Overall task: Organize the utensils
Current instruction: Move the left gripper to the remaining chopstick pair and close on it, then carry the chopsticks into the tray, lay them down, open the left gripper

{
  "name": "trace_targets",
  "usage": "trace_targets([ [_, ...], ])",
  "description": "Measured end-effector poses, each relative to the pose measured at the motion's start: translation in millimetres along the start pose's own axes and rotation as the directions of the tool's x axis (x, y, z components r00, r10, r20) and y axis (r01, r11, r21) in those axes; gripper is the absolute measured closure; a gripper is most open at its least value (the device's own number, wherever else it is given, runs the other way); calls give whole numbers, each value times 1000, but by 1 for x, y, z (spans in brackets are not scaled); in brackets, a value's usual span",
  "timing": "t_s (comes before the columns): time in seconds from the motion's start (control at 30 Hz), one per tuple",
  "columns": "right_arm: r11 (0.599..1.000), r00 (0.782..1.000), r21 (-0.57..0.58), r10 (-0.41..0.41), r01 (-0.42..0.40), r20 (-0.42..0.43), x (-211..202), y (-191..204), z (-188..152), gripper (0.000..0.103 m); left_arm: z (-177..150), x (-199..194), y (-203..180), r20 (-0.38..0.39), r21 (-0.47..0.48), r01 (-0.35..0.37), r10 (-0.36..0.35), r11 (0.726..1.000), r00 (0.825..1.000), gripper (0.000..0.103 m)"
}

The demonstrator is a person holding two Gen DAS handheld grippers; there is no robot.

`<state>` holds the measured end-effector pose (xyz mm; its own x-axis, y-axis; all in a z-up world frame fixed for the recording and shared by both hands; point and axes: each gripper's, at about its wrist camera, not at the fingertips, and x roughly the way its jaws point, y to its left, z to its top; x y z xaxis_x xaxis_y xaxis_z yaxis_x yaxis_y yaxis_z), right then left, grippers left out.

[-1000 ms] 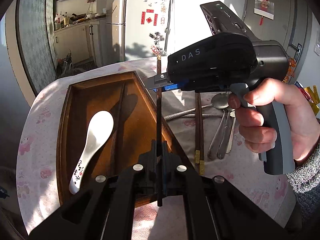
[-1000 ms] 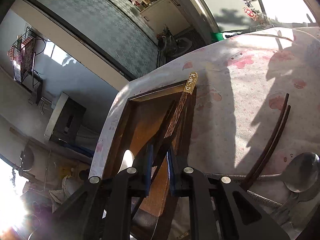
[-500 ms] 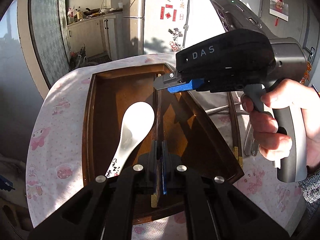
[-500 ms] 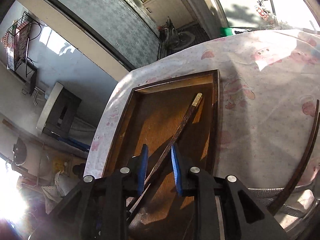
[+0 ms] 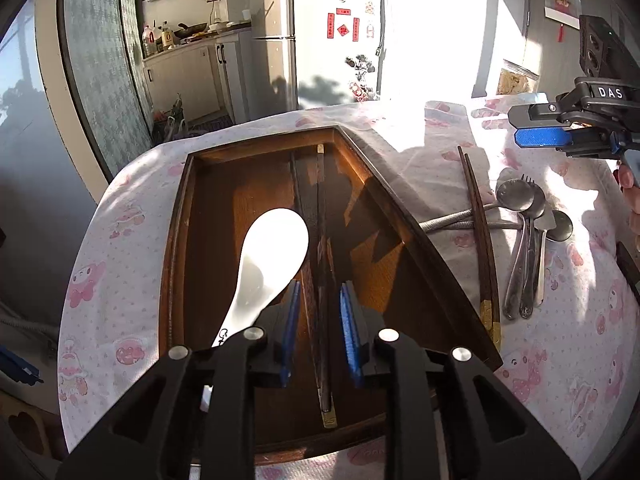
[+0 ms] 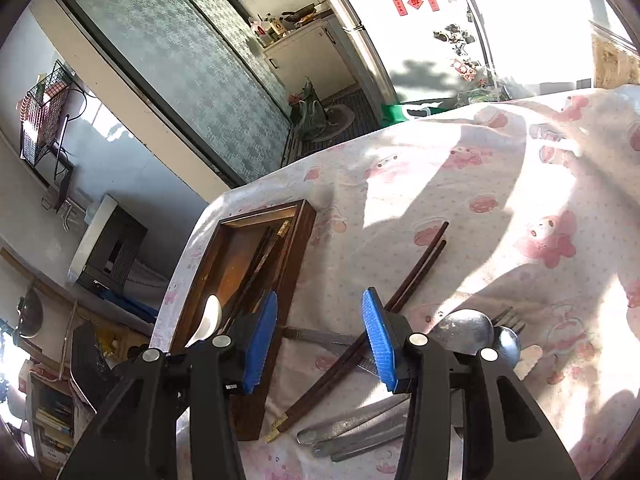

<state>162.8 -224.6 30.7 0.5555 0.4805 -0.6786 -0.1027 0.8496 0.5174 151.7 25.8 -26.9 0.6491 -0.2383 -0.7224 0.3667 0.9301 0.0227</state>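
Chopsticks [image 5: 318,264] you were holding now lie flat in the wooden tray [image 5: 404,216], just right of the white ceramic spoon [image 5: 269,256]. Your left gripper [image 5: 320,334] has just been opening; its pads straddle them without pressing, so released. Your right gripper [image 6: 320,336] has also just been opening, holds nothing, and hangs over the second chopstick pair [image 6: 384,312] on the tablecloth [image 6: 500,200], beside the metal spoons and fork [image 6: 476,332].
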Motion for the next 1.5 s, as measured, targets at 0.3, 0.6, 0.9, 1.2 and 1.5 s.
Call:
trace_targets([
  [0.3,999,1000,54,-3,4,-14,-3,-43,-19,52,14,-8,-58,31,80,144,-146,986,989,31],
  [0.6,999,999,41,28,-26,-33,8,-49,-25,52,32,46,-107,-75,97,195,-188,976,979,66],
  [0.9,998,999,58,39,-38,-25,9,-61,-20,52,35,66,-106,-122,78,230,-220,970,968,69],
  [1.2,993,998,106,47,-43,-30,19,-69,-21,52,31,65,-117,-122,115,187,-173,976,977,90],
  [1.5,983,992,145,123,-117,-33,37,-54,-16,52,42,36,-114,-55,70,230,-227,971,972,90],
])
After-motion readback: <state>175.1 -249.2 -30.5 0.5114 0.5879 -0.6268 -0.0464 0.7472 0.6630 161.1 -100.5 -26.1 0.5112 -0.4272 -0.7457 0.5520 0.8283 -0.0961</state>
